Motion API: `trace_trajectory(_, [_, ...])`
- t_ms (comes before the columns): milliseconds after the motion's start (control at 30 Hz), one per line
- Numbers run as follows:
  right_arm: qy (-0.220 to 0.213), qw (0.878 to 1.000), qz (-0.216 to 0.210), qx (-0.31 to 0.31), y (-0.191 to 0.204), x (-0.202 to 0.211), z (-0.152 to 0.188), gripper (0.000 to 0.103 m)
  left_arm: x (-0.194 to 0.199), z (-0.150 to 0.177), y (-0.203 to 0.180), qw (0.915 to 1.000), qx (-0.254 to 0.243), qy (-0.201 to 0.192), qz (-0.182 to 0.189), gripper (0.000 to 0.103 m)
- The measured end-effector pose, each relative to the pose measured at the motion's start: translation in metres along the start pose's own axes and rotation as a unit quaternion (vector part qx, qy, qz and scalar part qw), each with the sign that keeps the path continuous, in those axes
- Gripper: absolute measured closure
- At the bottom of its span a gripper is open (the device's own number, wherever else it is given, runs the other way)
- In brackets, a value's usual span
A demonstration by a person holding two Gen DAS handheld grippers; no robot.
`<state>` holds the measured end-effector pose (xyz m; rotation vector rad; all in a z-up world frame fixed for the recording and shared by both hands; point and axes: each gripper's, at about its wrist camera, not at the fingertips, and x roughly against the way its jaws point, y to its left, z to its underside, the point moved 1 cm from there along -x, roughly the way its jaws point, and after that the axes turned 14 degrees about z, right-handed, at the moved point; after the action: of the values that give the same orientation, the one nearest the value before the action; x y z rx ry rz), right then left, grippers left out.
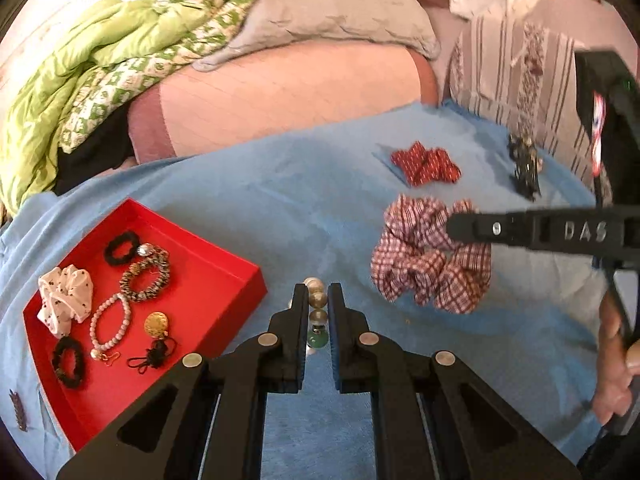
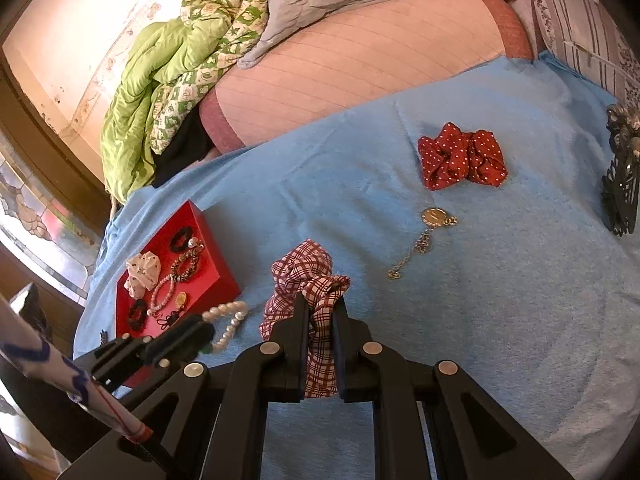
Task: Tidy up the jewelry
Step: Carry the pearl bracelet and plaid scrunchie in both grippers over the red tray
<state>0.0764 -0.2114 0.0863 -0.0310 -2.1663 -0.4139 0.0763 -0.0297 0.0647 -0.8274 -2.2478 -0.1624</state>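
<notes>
My left gripper (image 1: 317, 294) is shut on a pearl bracelet (image 1: 316, 300), whose beads and a green bead show between the fingers. From the right wrist view the pearl bracelet (image 2: 230, 320) hangs from the left gripper (image 2: 200, 334) just right of the red tray (image 2: 216, 276). My right gripper (image 2: 322, 302) is shut on the red-checked scrunchie (image 2: 304, 276); the same checked scrunchie (image 1: 428, 264) hangs above the blue cloth in the left wrist view. The red tray (image 1: 224, 276) holds black hair ties, a white scrunchie, bead bracelets and a gold pendant.
On the blue cloth (image 2: 480, 320) lie a red dotted scrunchie (image 2: 460, 156), a gold pendant on a chain (image 2: 432, 220) and a black hair claw (image 2: 620, 184). A green quilt (image 2: 168, 80) and pillows lie behind. A small dark clip (image 1: 18, 410) rests left of the tray.
</notes>
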Motion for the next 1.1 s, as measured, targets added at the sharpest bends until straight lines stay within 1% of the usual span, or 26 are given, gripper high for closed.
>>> trace_trajectory(167, [-0.008,1.000,-0.006,0.002,0.005,0.004,-0.002,0.092,0.023,-0.008,0.019,0.9990,0.030,-0.032,0.010,0.094])
trace_trajectory(333, [-0.029,0.999,-0.014,0.018,0.021,0.011,-0.005,0.092,0.048,-0.010,0.044,0.9962,0.058,-0.065,-0.002,0.094])
trace_trajectory(467, [-0.043,0.998,-0.024,0.030,0.037,0.015,-0.005,0.092,0.067,-0.008,0.069,0.9933,0.081,-0.081,-0.018,0.094])
trace_trajectory(600, [-0.052,0.997,-0.044,0.041,0.057,0.017,-0.004,0.092,0.080,0.000,0.096,0.9903,0.104,-0.085,-0.036,0.094])
trace_trajectory(733, [-0.060,0.995,-0.062,0.054,0.081,0.017,-0.003,0.092,0.090,0.009,0.116,0.9881,0.120,-0.084,-0.047,0.094])
trace_trajectory(967, [-0.065,0.991,-0.085,0.078,0.127,0.004,0.005,0.092,0.096,0.027,0.140,0.9860,0.139,-0.070,-0.060,0.094])
trace_trajectory(1100, [-0.071,0.991,-0.092,0.073,0.146,-0.010,0.003,0.092,0.094,0.036,0.146,0.9857,0.147,-0.058,-0.057,0.094])
